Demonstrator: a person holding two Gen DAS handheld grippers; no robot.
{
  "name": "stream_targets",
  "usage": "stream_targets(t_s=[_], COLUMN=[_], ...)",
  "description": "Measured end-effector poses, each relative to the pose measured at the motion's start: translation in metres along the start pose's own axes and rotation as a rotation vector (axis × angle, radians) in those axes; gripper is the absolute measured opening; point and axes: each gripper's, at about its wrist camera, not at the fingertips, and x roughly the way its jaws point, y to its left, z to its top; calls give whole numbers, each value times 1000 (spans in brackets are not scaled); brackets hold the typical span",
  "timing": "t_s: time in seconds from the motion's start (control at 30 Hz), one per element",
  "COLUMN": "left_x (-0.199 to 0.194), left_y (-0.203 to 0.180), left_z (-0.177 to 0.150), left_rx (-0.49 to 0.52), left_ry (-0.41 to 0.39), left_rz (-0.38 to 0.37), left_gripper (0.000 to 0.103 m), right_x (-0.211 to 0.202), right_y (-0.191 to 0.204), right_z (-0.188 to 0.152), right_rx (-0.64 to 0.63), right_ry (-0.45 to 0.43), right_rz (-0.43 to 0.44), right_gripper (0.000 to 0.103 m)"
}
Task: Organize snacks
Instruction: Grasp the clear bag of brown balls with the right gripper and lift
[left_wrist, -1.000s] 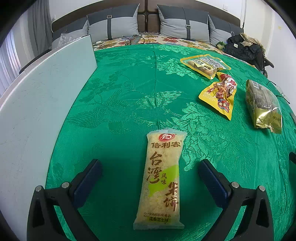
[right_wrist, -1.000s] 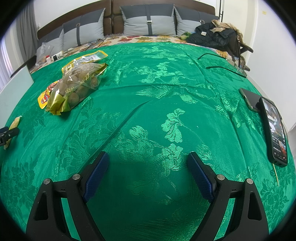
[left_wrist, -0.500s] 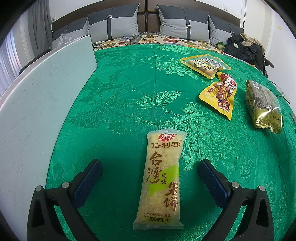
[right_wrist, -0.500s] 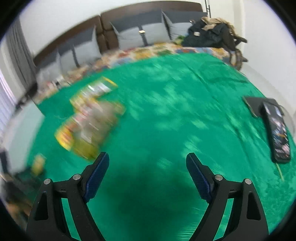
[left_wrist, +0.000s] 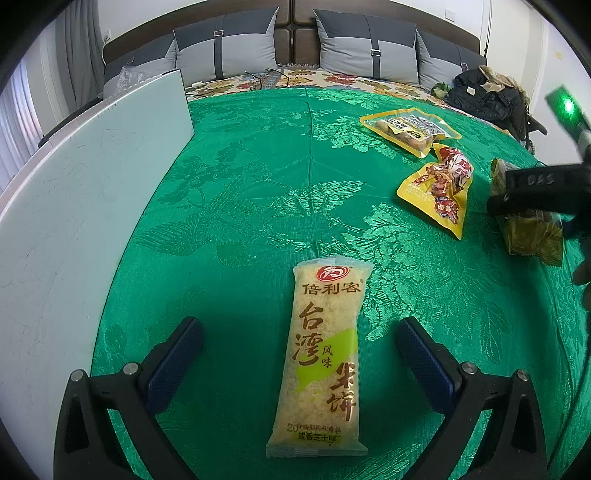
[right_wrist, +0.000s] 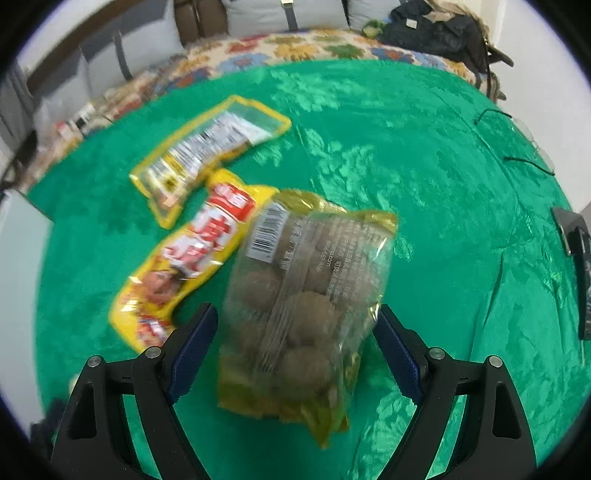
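Gold bag of round brown snacks (right_wrist: 299, 306) lies flat on the green cloth (right_wrist: 424, 206), right between the spread fingers of the right gripper (right_wrist: 295, 343). Left pad (right_wrist: 195, 343) sits just off the bag's left edge, right pad (right_wrist: 397, 354) just off its right edge; contact can't be confirmed, view is motion-blurred. Jaws wide apart, nothing clamped.

Relative to the gold bag: red-and-yellow pouch (right_wrist: 192, 258) is just beside it on the left, its upper end touching or slightly overlapping the bag's top corner. Yellow-rimmed clear pouch (right_wrist: 210, 151) is further up-left, beyond the red-and-yellow one, near but apparently not touching it. Dark phone-like device (right_wrist: 580, 266) is well apart to the right at the cloth edge.

Left view: the same gold bag (left_wrist: 528, 229) sits at far right with the right gripper's dark body across it. Rice cracker pack (left_wrist: 321, 358) lies well apart from the gold bag, lengthwise between the fingers of the left gripper (left_wrist: 299, 354). Those jaws are also wide apart, both pads clear of the pack. White board (left_wrist: 74, 206) is beyond the pack, farthest from the gold bag. Grey pillows (left_wrist: 354, 44) are at the back.
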Motion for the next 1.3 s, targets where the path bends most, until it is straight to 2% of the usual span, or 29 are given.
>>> stream_targets(t_s=[0.03, 0.1, 0.17, 0.23, 0.4, 0.47, 0.63, 0.7, 0.83, 0.87, 1.3], left_x=[0, 0, 0, 0, 0, 0, 0, 0, 0, -1, 0], left_y=[0, 0, 0, 0, 0, 0, 0, 0, 0, 1, 1], left_z=[0, 0, 0, 0, 0, 0, 0, 0, 0, -1, 0], left_rx=[0, 0, 0, 0, 0, 0, 0, 0, 0, 0, 0], left_ry=[0, 0, 0, 0, 0, 0, 0, 0, 0, 0, -1], left_rz=[0, 0, 0, 0, 0, 0, -1, -1, -1, -1, -1], left_gripper=[103, 103, 103, 103, 103, 103, 103, 103, 103, 103, 103], right_x=[4, 0, -4, -12, -29, -40, -50, -54, -43, -42, -34], right_y=[-3, -8, -14, -20, -47, -59, -76, -77, -69, -67, -73], right_z=[0, -2, -5, -11, -31, -50, -96, -104, -108, -110, -107], right_rx=[16, 18, 15, -4, -8, -40, -183, -237, -297, -305, -286], right_ry=[9, -41, -71, -94, -101, -126, -165, -208, -227, -261, -241], right_rz=[9, 11, 69, 91, 231, 252, 183, 172, 132, 124, 116], right_gripper=[89, 85, 82, 63, 62, 62, 62, 63, 71, 71, 87])
